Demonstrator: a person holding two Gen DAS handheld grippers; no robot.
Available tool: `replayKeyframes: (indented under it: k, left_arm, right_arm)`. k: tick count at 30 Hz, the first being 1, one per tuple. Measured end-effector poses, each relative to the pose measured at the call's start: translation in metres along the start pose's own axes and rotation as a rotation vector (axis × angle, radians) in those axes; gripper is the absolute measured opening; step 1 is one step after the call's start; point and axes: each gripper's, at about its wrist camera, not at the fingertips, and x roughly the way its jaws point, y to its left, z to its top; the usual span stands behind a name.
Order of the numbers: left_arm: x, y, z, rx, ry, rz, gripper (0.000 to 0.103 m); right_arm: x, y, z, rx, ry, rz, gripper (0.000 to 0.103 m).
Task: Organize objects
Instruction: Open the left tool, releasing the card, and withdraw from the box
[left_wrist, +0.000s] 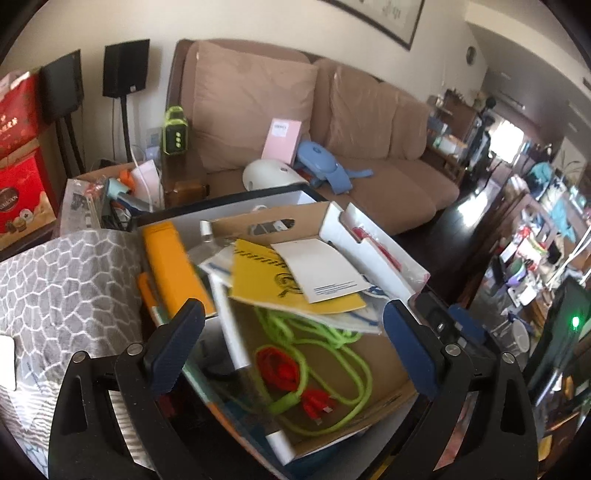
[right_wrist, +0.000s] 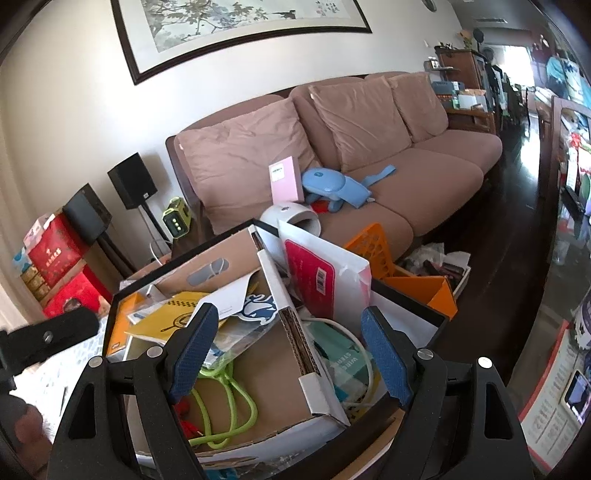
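Note:
A cardboard box (left_wrist: 236, 225) in front of me holds a lime green cord (left_wrist: 332, 354), a coiled red cable (left_wrist: 280, 365), a yellow booklet (left_wrist: 258, 280), a white envelope (left_wrist: 317, 269) and an orange folder (left_wrist: 173, 266). My left gripper (left_wrist: 293, 308) hovers open over the box's contents with nothing between its blue pads. In the right wrist view, my right gripper (right_wrist: 290, 312) stands open above the box's (right_wrist: 236, 251) right wall, also holding nothing. The green cord (right_wrist: 236, 398) and the yellow booklet (right_wrist: 166, 317) show below it.
A pink-and-white book (right_wrist: 321, 280) and a white cable (right_wrist: 354, 332) sit beside the box. A grey patterned cloth (left_wrist: 66, 288) lies at the left. Behind is a brown sofa (left_wrist: 369, 122) with a pink book (left_wrist: 282, 138). An orange basket (right_wrist: 373, 247) stands on the floor.

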Motion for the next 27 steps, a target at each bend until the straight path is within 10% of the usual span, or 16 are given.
replayKeyframes:
  k: [27]
  left_arm:
    - [-0.072, 0.131, -0.082, -0.169, -0.042, 0.248, 0.100]
  right_arm:
    - [-0.022, 0.114, -0.028, -0.374, -0.093, 0.270, 0.089]
